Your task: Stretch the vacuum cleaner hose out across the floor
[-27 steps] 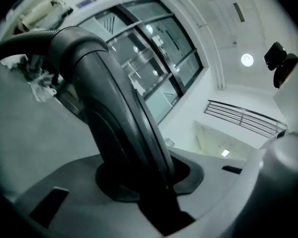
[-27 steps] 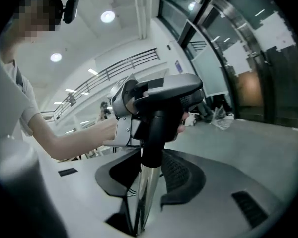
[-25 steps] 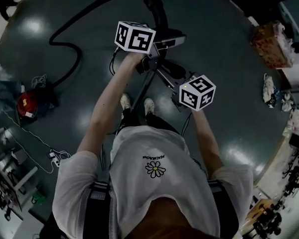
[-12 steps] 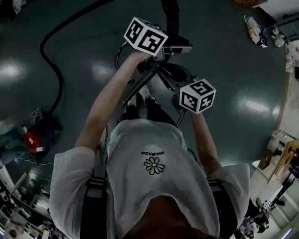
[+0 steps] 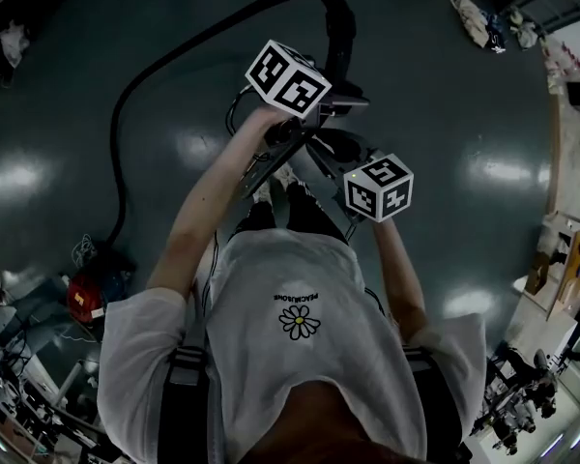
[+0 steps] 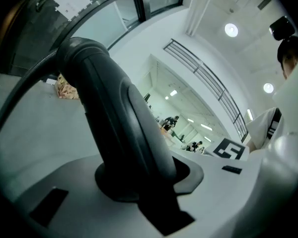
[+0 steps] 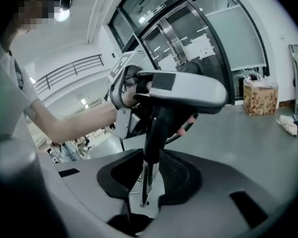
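Left tool: we have the left tool (image 6: 144,180) clenched on the dark curved handle (image 6: 114,108) at the free end of the hose; the handle fills the gap between its jaws.
Right tool: the jaws of the right tool (image 7: 149,182) have just been closing. The slim wand (image 7: 154,128) below the handle stands between them, and the pads look to be pressing on it.
Hose: the hose (image 5: 115,153) rises from the handle we hold in front of us. It sweeps out to our left in one long arc and runs down to the red cleaner body (image 5: 85,298) on the floor (image 5: 464,95).
What changed: a second ago the hose lay in a tighter S, with a sharp bend near the cleaner body. That bend has opened into a smoother curve. In the head view the red body now sits lower and farther from our tools than it did.
Cleaner body: it rests on the floor, well apart from us at our rear left, beside some loose cable.
Meaning for the task: we judge the stretch is under way but not done, since the hose bows rather than lying straight.
Next: with both tools on the rigid end, drawing it away from the body should take out the remaining slack. A hard pull may drag the body along.
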The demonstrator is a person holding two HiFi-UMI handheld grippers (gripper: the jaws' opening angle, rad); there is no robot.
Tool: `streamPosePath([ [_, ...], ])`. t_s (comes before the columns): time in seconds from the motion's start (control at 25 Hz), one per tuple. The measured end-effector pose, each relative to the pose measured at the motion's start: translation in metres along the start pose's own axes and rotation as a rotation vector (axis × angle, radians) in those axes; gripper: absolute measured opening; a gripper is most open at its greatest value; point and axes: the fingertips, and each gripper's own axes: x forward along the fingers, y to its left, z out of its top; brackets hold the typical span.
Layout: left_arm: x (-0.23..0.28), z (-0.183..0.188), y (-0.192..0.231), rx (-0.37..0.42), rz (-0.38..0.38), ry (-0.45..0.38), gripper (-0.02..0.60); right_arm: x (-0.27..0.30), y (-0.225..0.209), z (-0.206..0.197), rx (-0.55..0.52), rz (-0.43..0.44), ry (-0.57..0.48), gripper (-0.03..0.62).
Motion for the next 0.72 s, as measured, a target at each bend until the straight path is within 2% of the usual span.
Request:
streamPosePath([
  [0.12, 0.003, -0.032, 0.005, 0.000, 0.035, 0.082, 0.120, -0.005, 0.016, -0.006, -0.129, 0.017, 0.048, 0.114],
  [0.24, -0.001, -0.069, 0.016, -0.040, 0.051, 0.061, 0.080, -0.029, 0.030, 0.023, -0.168, 0.106, -0.044, 0.114],
  [0.32, 0.003, -0.085, 0.017, -0.023, 0.053, 0.039, 0.078, -0.050, 0.015, 0.046, -0.301, 0.087, -0.047, 0.114],
  [0.44, 0.029, -0.092, 0.004, -0.011, 0.030, 0.058, 0.078, -0.075, -0.027, 0.075, -0.690, -0.014, 0.102, 0.114],
  [0.52, 0.055, -0.093, -0.006, -0.021, 0.018, 0.098, 0.078, -0.085, -0.056, 0.085, -1.003, -0.062, 0.261, 0.114],
  [0.56, 0.068, -0.093, -0.008, -0.026, 0.018, 0.118, 0.077, -0.089, -0.069, 0.085, -1.152, -0.052, 0.354, 0.114],
  [0.64, 0.090, -0.098, -0.010, -0.037, 0.041, 0.150, 0.078, -0.096, -0.087, 0.074, -1.415, 0.071, 0.554, 0.115],
  [0.72, 0.102, -0.107, -0.008, -0.041, 0.086, 0.173, 0.078, -0.102, -0.096, 0.056, -1.617, 0.276, 0.721, 0.115],
])
